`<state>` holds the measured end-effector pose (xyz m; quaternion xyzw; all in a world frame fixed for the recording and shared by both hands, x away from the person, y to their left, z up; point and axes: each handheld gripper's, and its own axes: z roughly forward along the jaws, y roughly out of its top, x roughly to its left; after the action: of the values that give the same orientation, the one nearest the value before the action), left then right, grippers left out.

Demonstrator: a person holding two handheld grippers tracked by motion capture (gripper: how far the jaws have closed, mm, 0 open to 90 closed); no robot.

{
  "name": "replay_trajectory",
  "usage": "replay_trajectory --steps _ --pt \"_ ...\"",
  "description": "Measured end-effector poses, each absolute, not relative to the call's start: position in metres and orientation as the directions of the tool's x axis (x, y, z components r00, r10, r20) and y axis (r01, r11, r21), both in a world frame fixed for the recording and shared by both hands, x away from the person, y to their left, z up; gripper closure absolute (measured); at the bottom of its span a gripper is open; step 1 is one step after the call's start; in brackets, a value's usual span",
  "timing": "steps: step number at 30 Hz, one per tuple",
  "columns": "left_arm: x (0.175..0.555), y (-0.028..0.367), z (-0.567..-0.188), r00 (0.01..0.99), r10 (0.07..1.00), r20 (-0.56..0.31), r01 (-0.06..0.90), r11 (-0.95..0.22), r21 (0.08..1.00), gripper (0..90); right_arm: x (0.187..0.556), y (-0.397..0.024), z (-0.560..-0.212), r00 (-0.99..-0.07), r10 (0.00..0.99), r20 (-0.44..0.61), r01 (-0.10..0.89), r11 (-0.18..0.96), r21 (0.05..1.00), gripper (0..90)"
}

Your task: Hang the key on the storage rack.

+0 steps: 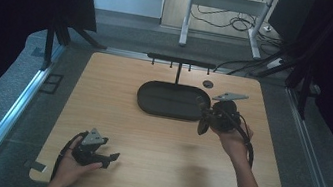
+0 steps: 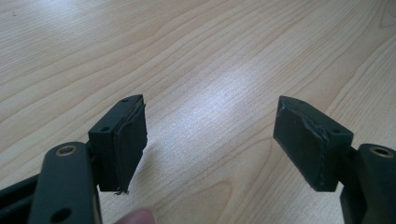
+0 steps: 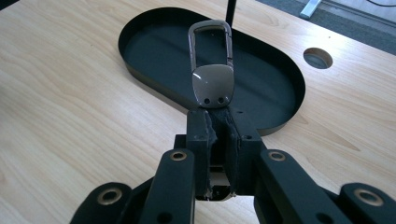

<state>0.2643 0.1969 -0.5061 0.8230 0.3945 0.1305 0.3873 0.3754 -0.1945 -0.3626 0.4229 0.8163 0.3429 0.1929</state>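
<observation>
My right gripper is shut on a brown metal key clip, whose carabiner loop sticks out past the jaws over the black oval tray. In the high view that right gripper hovers at the tray's right end. The tray carries an upright post with a hook rail behind it. My left gripper rests near the table's front left, and in the left gripper view the left gripper is open over bare wood with nothing between its pads.
A round cable hole sits in the wooden table behind the tray's right end. Metal rails border the table on both sides. Dark curtains and a desk frame with cables stand beyond the far edge.
</observation>
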Motion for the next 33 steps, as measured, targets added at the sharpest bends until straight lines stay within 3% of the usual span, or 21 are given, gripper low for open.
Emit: replay_trajectory --steps 33 --pt "0.263 0.201 -0.501 0.653 0.751 -0.1 0.544 -0.373 0.751 26.2 0.427 -0.195 -0.356 -0.407 0.913 -0.015 0.566 0.265 0.781 81.1"
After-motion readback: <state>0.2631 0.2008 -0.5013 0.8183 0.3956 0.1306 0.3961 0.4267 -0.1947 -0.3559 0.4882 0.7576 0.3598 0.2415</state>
